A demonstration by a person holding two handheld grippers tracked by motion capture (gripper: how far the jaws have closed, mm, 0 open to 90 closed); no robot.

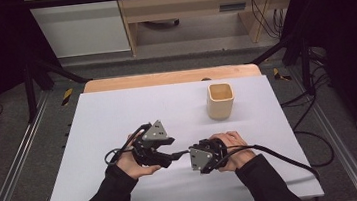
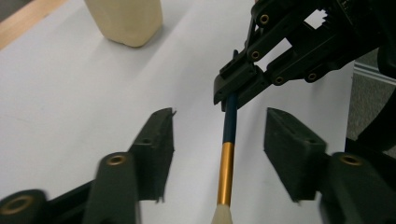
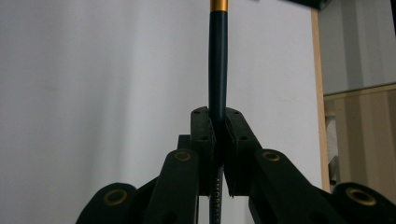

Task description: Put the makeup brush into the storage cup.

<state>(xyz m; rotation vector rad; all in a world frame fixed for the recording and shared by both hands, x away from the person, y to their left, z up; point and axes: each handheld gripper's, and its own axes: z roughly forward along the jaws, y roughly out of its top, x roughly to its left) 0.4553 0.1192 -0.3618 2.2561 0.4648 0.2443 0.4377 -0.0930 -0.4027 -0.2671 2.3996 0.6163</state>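
Observation:
A paintbrush (image 2: 227, 158) with a dark blue handle, a gold ferrule and a pale tuft hangs just above the white table top (image 1: 118, 117) near its front middle. My right gripper (image 3: 218, 116) is shut on the blue handle (image 3: 217, 56); the left gripper view shows that same gripper (image 2: 238, 86) clamping the handle's far end. My left gripper (image 2: 219, 135) faces it from the left. Its jaws stand open on either side of the ferrule, and both pads are clear of it. In the high view the two grippers (image 1: 171, 155) (image 1: 188, 155) meet tip to tip.
A beige squarish cup (image 1: 220, 101) stands upright at the back right of the table top, also seen in the left gripper view (image 2: 126, 21). A wooden edge (image 1: 169, 78) runs along the table's far side. Cables trail off to the right.

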